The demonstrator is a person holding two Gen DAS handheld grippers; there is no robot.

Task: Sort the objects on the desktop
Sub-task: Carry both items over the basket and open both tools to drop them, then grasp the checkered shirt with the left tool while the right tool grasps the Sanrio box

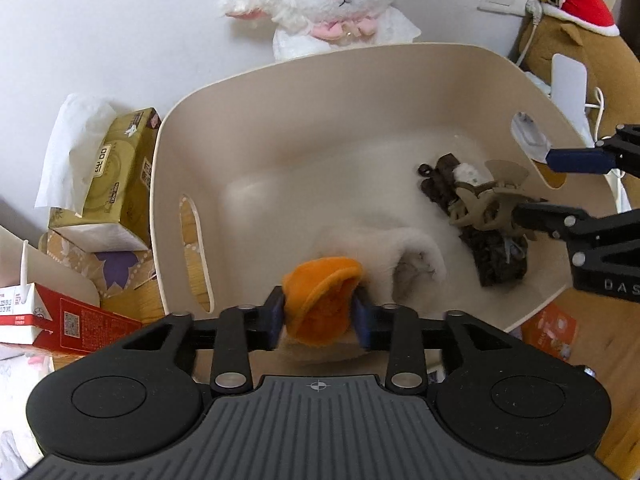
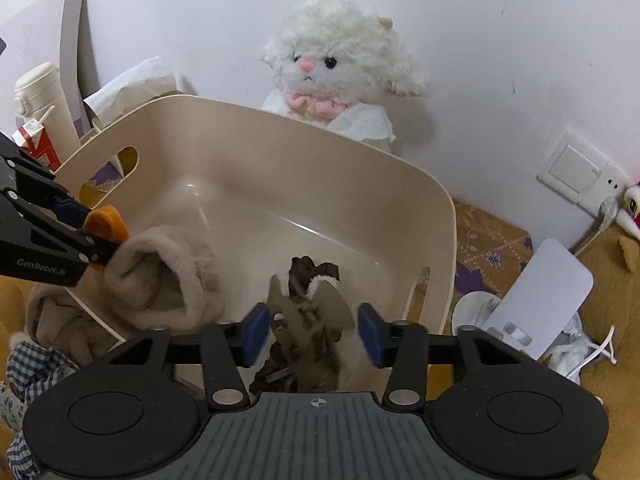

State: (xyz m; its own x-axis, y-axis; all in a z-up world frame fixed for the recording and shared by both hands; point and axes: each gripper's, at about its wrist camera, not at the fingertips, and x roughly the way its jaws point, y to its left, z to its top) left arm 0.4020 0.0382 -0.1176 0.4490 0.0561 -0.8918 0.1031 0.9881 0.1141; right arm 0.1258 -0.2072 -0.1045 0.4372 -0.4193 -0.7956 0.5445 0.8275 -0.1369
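A beige plastic bin (image 1: 192, 120) fills the middle of both views. My left gripper (image 1: 319, 318) is over the bin's near side with its blue pads apart. The orange flap (image 1: 320, 304) of a cream plush item (image 1: 400, 248) sits loosely between the pads, and the plush lies in the bin. My right gripper (image 2: 312, 334) stands open around a khaki hair claw clip (image 2: 316, 320), with a gap on each side. The clip rests on a dark brown fabric piece (image 2: 308, 270) on the bin's floor. In the left wrist view the right gripper (image 1: 556, 186) reaches in from the right, next to the clip (image 1: 480, 204).
A white lamb plush (image 2: 336, 60) sits behind the bin (image 2: 360, 152) against the wall. A gold tissue box (image 1: 120, 176) and a red milk carton (image 1: 60, 320) stand to its left. A white stand (image 2: 548, 292), cables and a brown plush (image 1: 580, 52) lie to its right.
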